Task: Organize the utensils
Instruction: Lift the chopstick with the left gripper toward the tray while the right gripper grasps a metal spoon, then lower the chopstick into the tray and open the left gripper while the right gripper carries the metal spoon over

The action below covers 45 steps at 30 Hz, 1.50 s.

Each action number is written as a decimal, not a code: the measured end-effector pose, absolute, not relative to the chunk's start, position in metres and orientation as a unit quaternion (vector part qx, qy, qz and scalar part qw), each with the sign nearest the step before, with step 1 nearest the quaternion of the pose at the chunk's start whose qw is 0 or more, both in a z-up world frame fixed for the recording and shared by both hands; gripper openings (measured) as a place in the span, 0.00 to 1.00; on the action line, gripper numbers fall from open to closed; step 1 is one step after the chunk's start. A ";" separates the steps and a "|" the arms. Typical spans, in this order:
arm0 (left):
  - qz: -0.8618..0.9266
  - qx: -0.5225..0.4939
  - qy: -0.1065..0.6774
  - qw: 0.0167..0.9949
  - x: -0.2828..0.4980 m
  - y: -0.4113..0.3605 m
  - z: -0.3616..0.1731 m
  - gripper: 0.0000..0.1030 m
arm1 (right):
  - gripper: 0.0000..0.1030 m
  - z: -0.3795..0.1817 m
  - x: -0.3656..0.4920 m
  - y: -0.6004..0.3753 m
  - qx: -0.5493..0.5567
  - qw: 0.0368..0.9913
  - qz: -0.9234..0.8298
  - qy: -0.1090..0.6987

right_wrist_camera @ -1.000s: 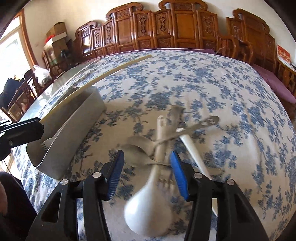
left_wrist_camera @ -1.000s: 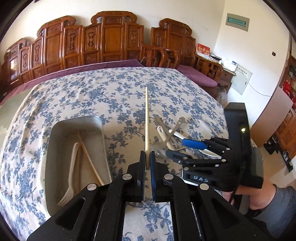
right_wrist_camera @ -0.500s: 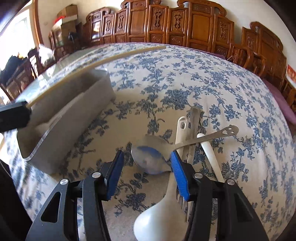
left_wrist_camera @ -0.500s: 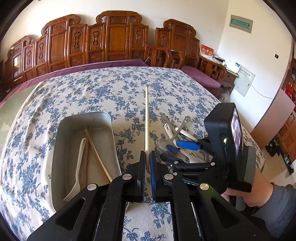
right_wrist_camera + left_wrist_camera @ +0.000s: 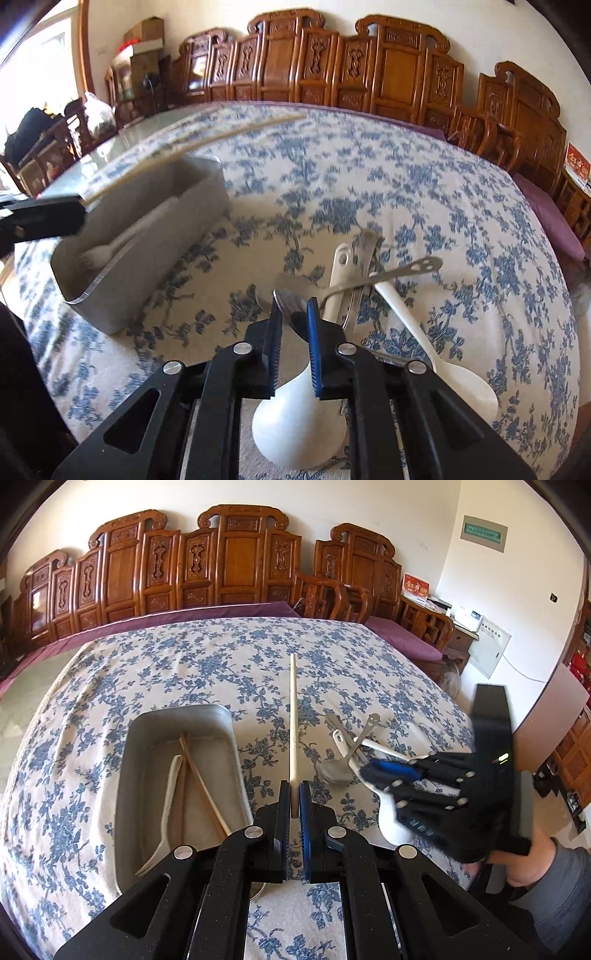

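My left gripper (image 5: pixel 294 786) is shut on a pale chopstick (image 5: pixel 293 716) that points away over the table, beside a metal tray (image 5: pixel 125 775). The tray holds a white fork (image 5: pixel 166 805) and wooden chopsticks (image 5: pixel 199 786). My right gripper (image 5: pixel 293 306) is closing, and its blue pads pinch the bowl of a metal spoon (image 5: pixel 369 282), whose handle slants up to the right. Under it lie a white ladle spoon (image 5: pixel 299 421), a second white spoon (image 5: pixel 461 384) and a metal fork (image 5: pixel 364 254), all in one crossed heap.
A blue-flowered cloth (image 5: pixel 207 664) covers the table. Carved wooden chairs (image 5: pixel 240 561) line its far edge. The tray (image 5: pixel 147 251) stands left of the heap in the right wrist view. A person's hand and grey sleeve (image 5: pixel 554 886) hold the right gripper.
The right gripper's jaws went from wide apart to narrow around the metal spoon's bowl, and the bowl now stands tilted between them. The left gripper and its chopstick stayed put.
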State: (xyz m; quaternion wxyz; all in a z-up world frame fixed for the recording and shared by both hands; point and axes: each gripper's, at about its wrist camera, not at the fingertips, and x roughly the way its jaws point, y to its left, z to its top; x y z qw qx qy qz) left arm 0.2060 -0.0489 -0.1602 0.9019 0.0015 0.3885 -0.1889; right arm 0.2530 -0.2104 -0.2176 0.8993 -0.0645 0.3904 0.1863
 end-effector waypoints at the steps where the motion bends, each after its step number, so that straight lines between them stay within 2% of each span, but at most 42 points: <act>1: -0.187 0.002 0.388 0.903 0.205 -0.047 -0.159 0.04 | 0.11 -0.214 0.253 -0.212 -0.059 0.900 0.188 0.388; 11: -0.151 -0.017 0.387 0.909 0.201 -0.007 -0.153 0.04 | 0.03 -0.165 0.248 -0.228 -0.008 0.912 0.202 0.357; 27: -0.114 -0.017 0.437 0.892 0.213 0.025 -0.178 0.04 | 0.03 -0.115 0.237 -0.201 -0.020 0.919 0.228 0.322; 34: -0.116 0.000 0.470 0.875 0.215 0.023 -0.198 0.04 | 0.03 -0.104 0.236 -0.177 -0.022 0.915 0.249 0.315; 45: -0.120 0.002 0.479 0.870 0.209 0.028 -0.196 0.04 | 0.03 -0.099 0.232 -0.142 -0.022 0.908 0.279 0.312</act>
